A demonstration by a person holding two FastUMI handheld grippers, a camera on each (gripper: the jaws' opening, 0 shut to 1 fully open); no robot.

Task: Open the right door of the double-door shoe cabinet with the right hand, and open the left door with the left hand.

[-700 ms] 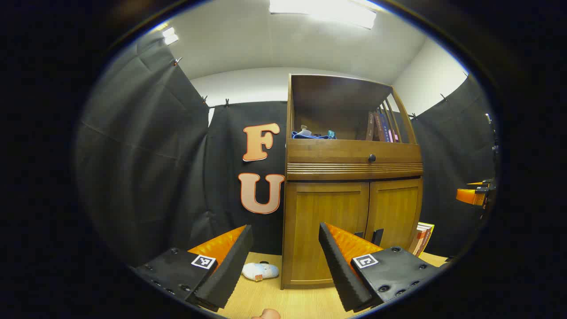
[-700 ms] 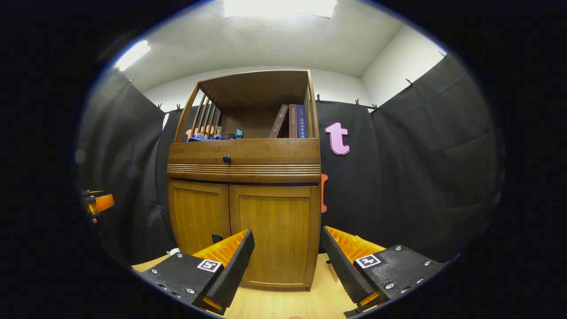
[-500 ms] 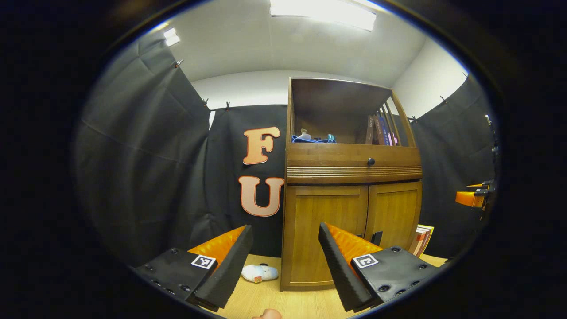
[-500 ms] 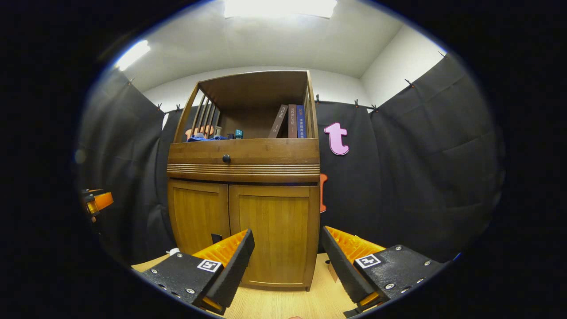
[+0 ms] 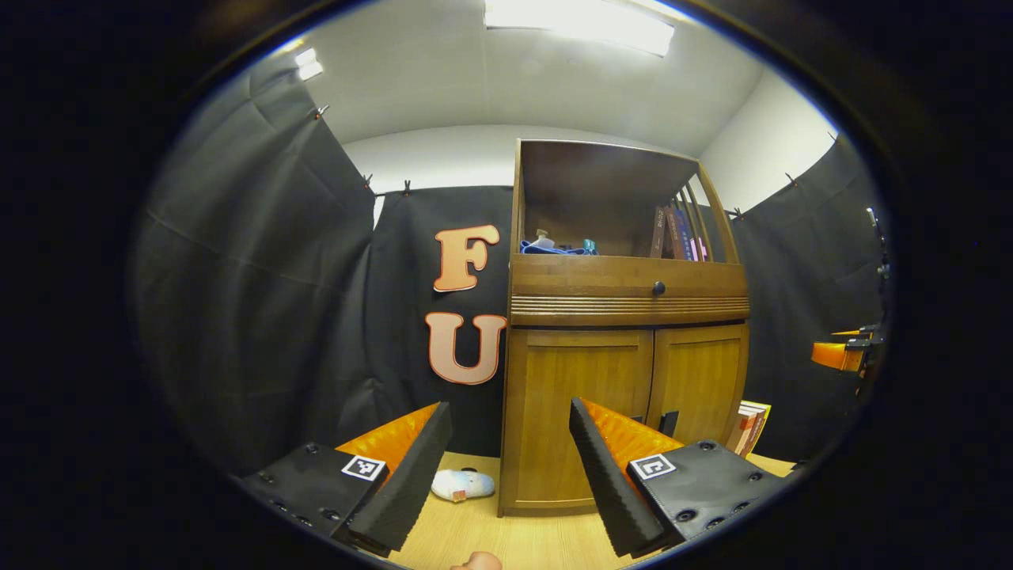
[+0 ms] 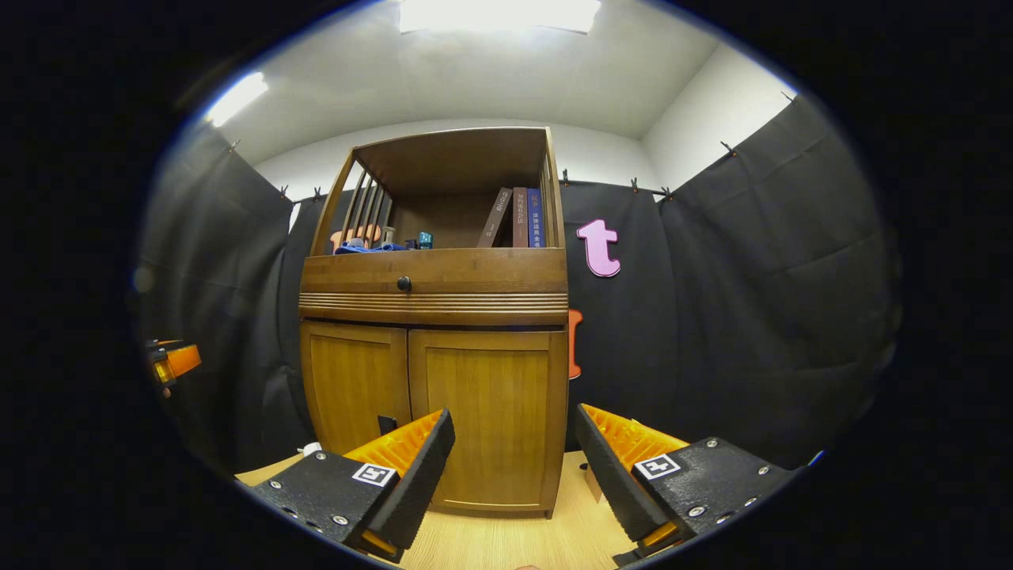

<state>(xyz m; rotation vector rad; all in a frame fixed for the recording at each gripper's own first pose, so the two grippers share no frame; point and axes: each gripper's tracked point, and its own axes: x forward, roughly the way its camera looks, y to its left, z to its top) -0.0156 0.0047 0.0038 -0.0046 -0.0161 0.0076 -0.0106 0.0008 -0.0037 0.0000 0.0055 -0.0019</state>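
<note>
Right gripper view: right gripper (image 6: 510, 467) jaws spread, empty, aimed at right door (image 6: 487, 419) of shoe cabinet (image 6: 435, 317) at 12 o'clock — lined up for approach, I judge. Left door (image 6: 352, 388) at 11 o'clock. Both doors shut; small dark handles near centre seam. Left gripper view: left gripper (image 5: 510, 467) jaws spread, empty, cabinet at 1 o'clock. Count: two doors, one drawer knob (image 6: 404, 283), one white slipper (image 5: 463, 484) on floor.

1. A light wooden floor (image 5: 475, 530) carries the shoe cabinet (image 5: 578, 427), both doors closed.
2. A white soft toy (image 5: 462, 484) lies on the floor just beside the cabinet's left corner.
3. Books (image 5: 748, 427) lean at its right side.
</note>
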